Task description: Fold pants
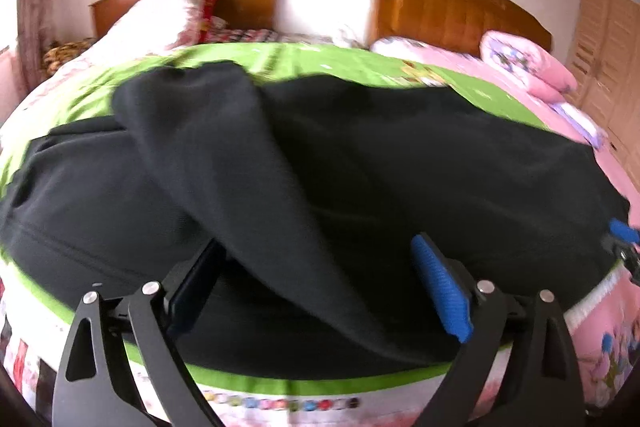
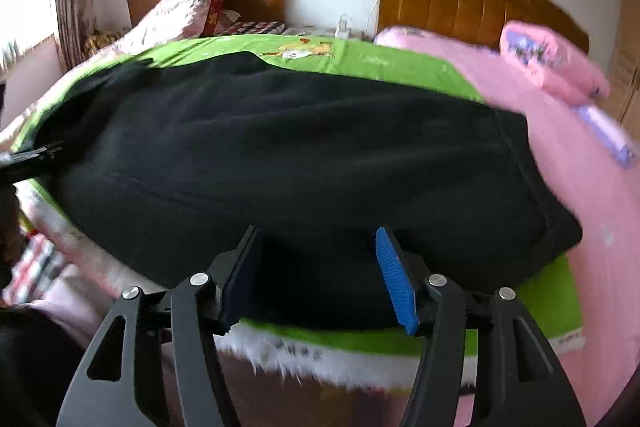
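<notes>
The left hand-held gripper (image 1: 316, 291) is built of matte black arms with long triangular cut-outs, each arm pinned at its top by a round silver screw head; nearest those screws, one finger carries a ribbed bright-blue pad (image 1: 440, 287) and the other a flat dark one. The right hand-held gripper (image 2: 318, 277) has the same make: black slotted arms, four silver screw heads, a ribbed blue pad (image 2: 396, 279) just inward of the screws and a dark pad facing it.
</notes>
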Tool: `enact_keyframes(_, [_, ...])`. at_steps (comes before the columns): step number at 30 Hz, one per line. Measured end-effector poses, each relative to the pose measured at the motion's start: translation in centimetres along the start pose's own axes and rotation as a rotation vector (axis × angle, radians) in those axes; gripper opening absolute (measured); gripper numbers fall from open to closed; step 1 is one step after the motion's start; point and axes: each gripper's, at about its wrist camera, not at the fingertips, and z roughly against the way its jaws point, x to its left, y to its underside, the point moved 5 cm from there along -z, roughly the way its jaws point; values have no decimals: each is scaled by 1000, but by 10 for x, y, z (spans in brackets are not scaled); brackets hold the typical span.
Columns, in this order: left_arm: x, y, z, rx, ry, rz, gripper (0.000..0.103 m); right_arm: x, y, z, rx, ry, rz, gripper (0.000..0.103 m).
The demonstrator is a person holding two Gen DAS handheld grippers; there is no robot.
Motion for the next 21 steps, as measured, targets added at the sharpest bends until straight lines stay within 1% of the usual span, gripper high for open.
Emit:
enact_keyframes(1, [3,-4,7,-28,-26,8,94,-2,-1,1,5,11,4,57])
enact_keyframes(2, [2,-14,20,-75,-36,17,93,-3,-3,4,3,30,14,58])
enact_keyframes(3, [-2,-23,31,-104,-16,17,94,-5,-6,8,-14,55,22,58])
enact_keyframes(4, [-10,-35,41,-130,14,7,94,-4,-9,12,-35,56,19,59])
enact_keyframes(5, [-27,-54,52,-161,53,-31,94,-4,-17,16,-68,34,3,59])
enact_keyframes(6, [-44,-67,56,-171,80,-73,96,-6,-20,15,-84,19,-9,60])
enact_keyframes(7, [-69,-82,56,-157,118,-136,101,-7,-25,13,-93,12,-17,62])
enact_keyframes(8, [-91,-91,51,-125,150,-194,101,-8,-33,9,-98,22,-16,63])
enact_keyframes(9, [-124,-100,41,-76,200,-271,101,-8,-39,2,-100,43,-13,65])
enact_keyframes(11, [-174,-109,16,-14,283,-353,101,-10,-46,-10,-75,55,-28,69])
enact_keyframes(12, [-201,-111,-8,46,298,-396,101,-11,-47,-13,-71,52,-34,71])
enact_keyframes(13, [-220,-111,-29,89,291,-416,101,-11,-49,-14,-67,48,-33,74])
enact_keyframes(14, [-234,-111,-43,112,285,-431,97,-10,-48,-16,-61,47,-27,75])
enact_keyframes(16, [-267,-105,-78,182,282,-496,90,-10,-47,-24,-44,48,-11,87])
enact_keyframes(17, [-277,-100,-91,203,269,-513,88,-13,-45,-30,-26,48,-5,89])
enact_keyframes(19, [-296,-91,-119,237,215,-555,88,-18,-38,-40,27,63,-3,90])
enact_keyframes(20, [-302,-89,-133,256,191,-566,88,-20,-32,-43,32,48,-12,91])
enact_keyframes(21, [-305,-88,-148,266,159,-565,92,-22,-29,-40,12,26,-31,91])
